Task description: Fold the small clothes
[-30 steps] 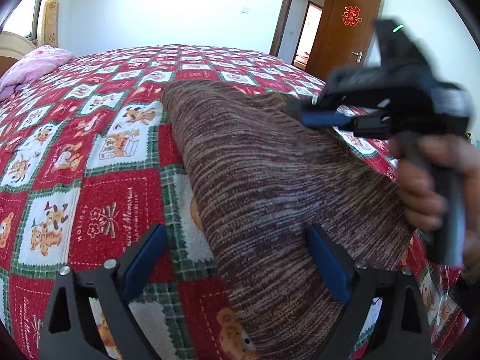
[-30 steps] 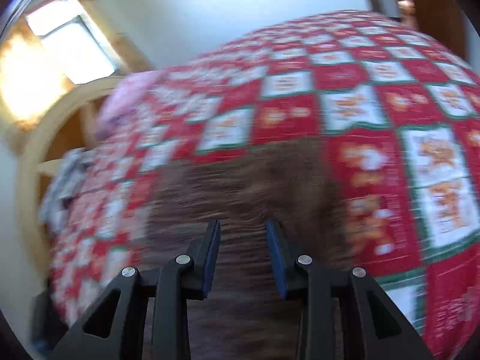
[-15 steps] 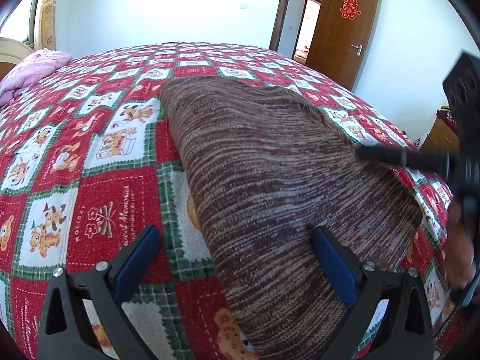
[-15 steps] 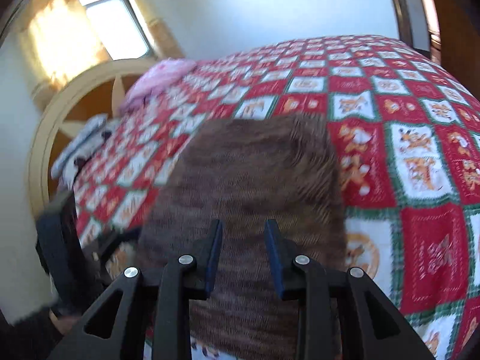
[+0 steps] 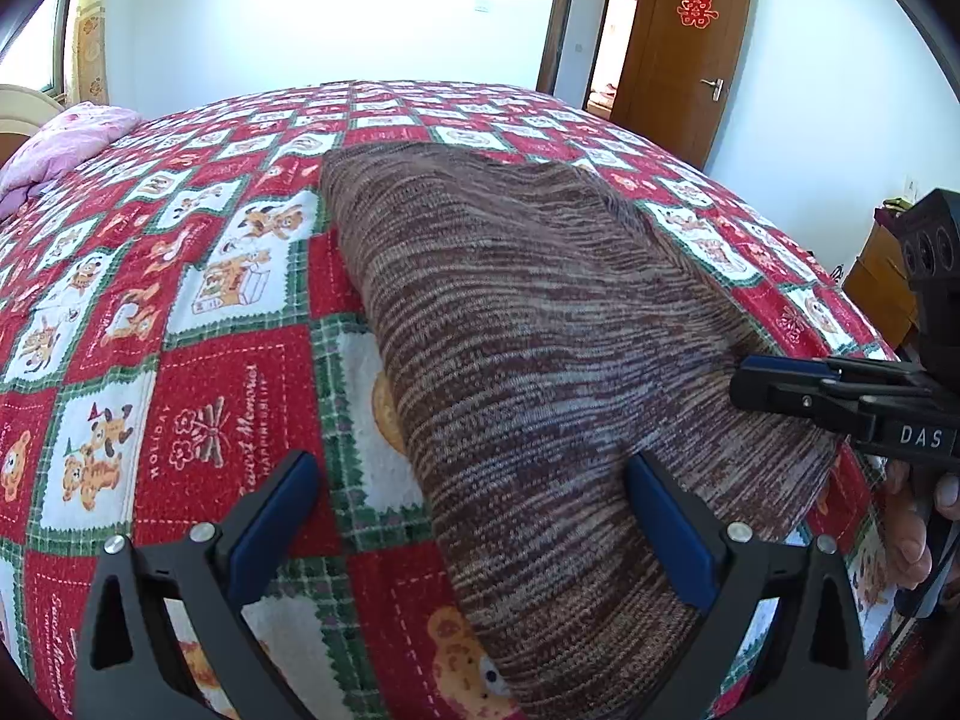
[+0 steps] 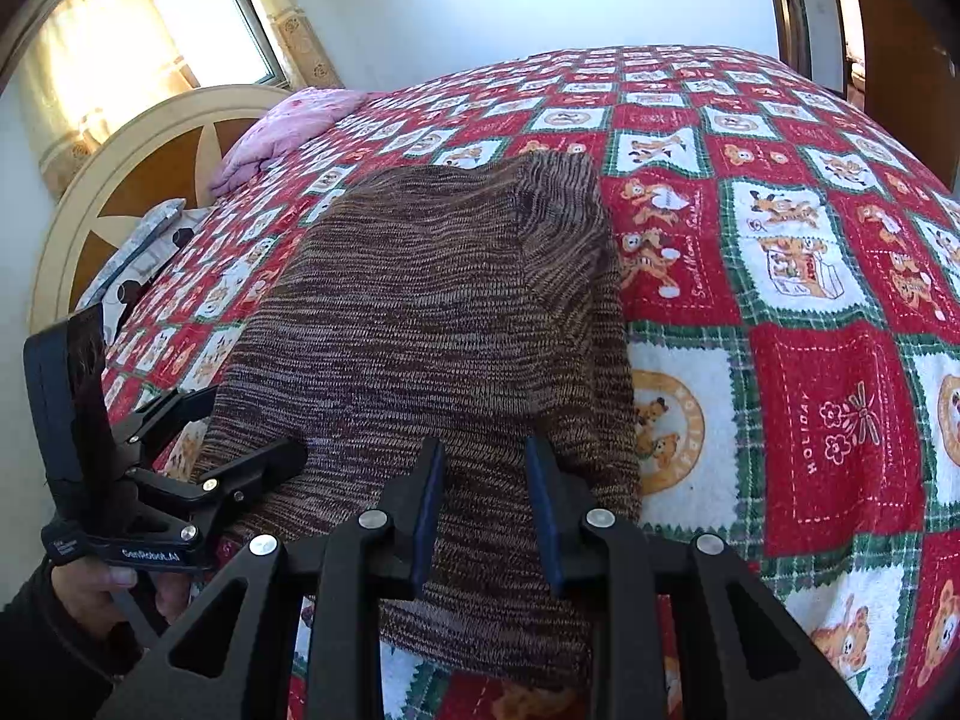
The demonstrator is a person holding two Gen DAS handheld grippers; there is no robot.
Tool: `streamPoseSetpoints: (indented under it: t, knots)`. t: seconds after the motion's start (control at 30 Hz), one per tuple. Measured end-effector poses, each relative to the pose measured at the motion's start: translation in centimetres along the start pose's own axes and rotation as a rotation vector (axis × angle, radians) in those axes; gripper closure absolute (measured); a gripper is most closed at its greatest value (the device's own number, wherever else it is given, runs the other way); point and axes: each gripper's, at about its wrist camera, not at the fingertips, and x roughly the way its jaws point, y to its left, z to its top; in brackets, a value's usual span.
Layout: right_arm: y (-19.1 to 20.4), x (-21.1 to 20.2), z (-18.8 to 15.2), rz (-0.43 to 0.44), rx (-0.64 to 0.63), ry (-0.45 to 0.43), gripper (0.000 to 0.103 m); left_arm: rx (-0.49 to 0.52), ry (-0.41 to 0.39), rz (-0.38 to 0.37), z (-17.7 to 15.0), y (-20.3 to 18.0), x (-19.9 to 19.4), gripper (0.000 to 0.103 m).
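1. Near edge of the bed: the brown marled knit garment (image 6: 432, 324) lies flat on the patchwork bedspread (image 6: 828, 432), its nearest hem at the near edge, its far end toward the middle of the bed; a long strip along its right side appears doubled over the body, so one lengthwise fold is judged done; the crosswise folds are judged not yet done.
2. Right claw (image 6: 485, 510): jaws set narrow, a slim gap between the blue pads; it hovers over the near hem of the garment; no cloth is seen pinched between the pads, and contact with the knit cannot be told.
3. Left claw (image 5: 468, 540): jaws spread wide; the left pad is over the bare bedspread, the right pad over the garment, so the jaws straddle its left edge; nothing is gripped.
4. A hand (image 6: 114, 588) grips the handle of the left claw at the near left corner of the garment.
5. Far part of the bed: a pink quilt (image 6: 282, 126) lies by the headboard (image 6: 138, 180), well apart from the garment; beyond the far edge stands an open wooden door (image 5: 690, 42).
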Motion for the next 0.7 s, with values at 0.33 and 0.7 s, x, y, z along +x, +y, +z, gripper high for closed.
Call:
streamPoseSetpoints:
  t: [0.33, 0.7]
  knots:
    - [-0.2, -0.9, -1.3, 0.013, -0.003, -0.014, 0.075, -0.004, 0.004, -0.008, 0.1, 0.1, 0.2, 0.000]
    - [-1.1, -0.4, 5.8, -0.056, 0.069, -0.085, 0.073, -0.060, -0.036, -0.081, 0.0, 1.1, -0.3, 0.000]
